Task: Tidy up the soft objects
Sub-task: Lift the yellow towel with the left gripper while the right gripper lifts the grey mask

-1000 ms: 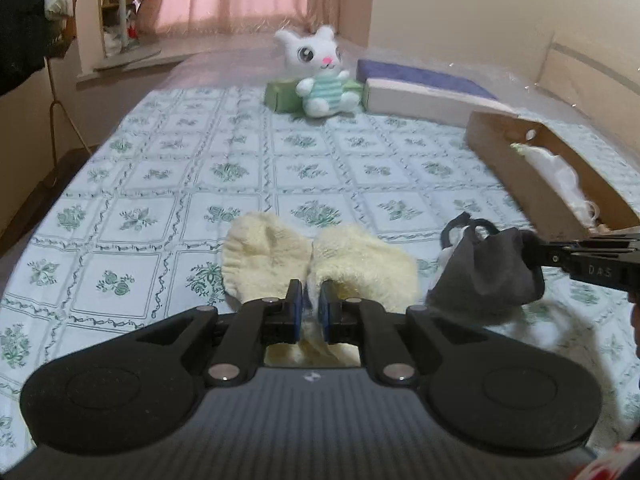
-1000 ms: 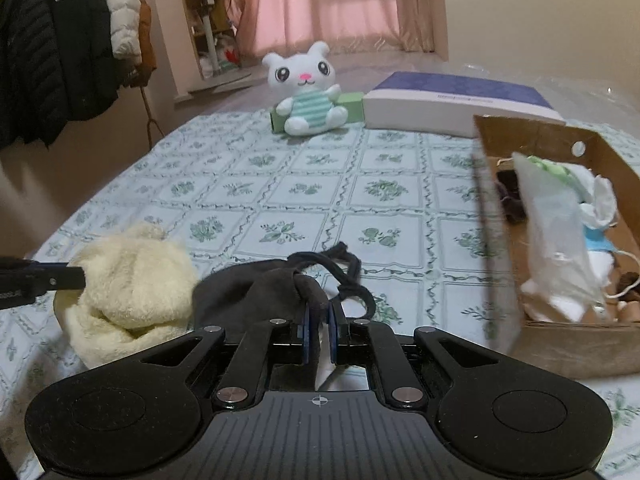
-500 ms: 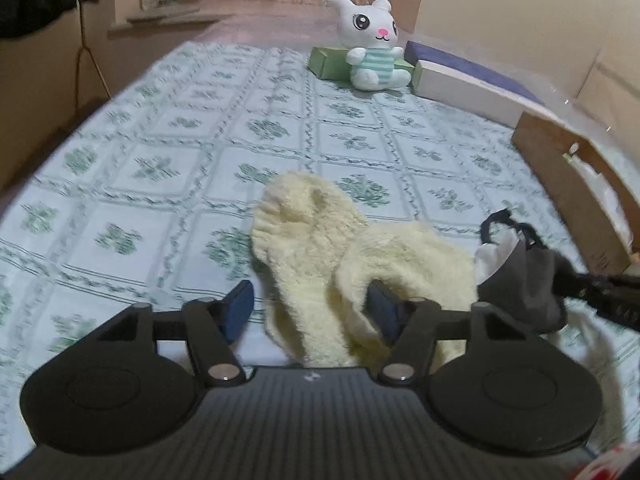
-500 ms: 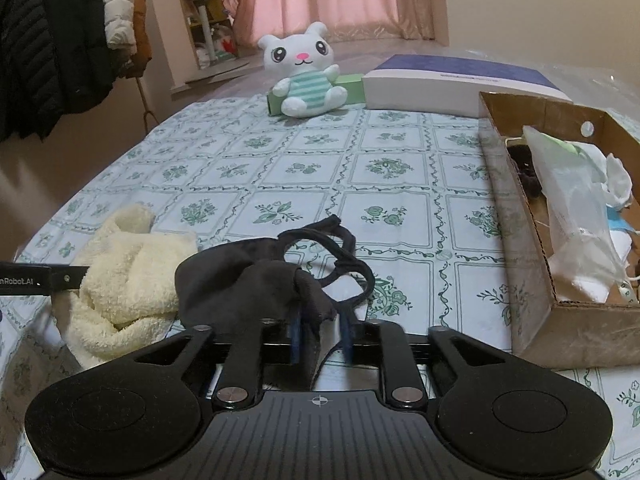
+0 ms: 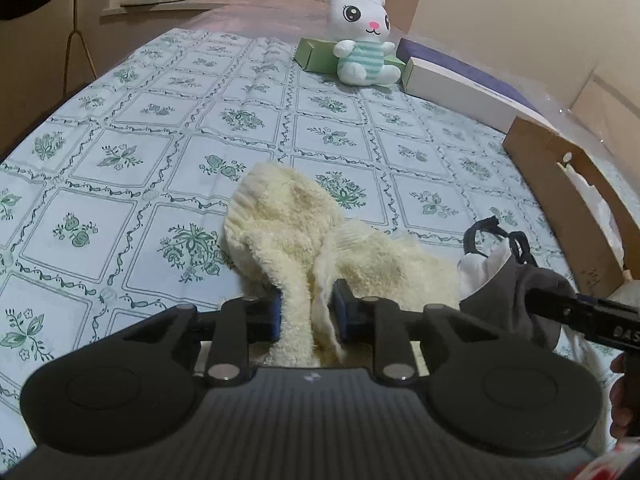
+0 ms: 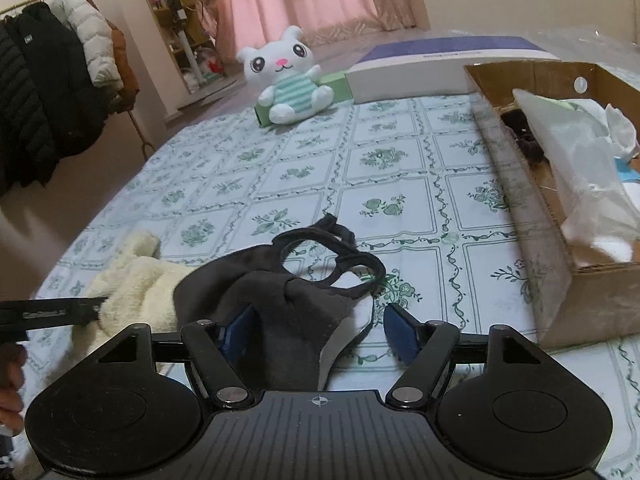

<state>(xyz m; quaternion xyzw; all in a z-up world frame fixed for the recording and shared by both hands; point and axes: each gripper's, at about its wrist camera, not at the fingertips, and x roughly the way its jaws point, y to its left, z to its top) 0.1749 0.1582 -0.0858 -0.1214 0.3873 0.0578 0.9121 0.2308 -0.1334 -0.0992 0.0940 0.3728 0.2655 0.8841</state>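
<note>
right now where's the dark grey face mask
In the right wrist view the dark grey fabric face mask lies on the floral tablecloth, between the fluffy cream cloth and the cardboard box.

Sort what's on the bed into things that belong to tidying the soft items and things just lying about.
Job:
cream socks
dark mask
cardboard box, probably the bin for them
plush bunny, soft, perhaps next

Lying about:
green box
white-and-blue box
coats on the rack
</note>
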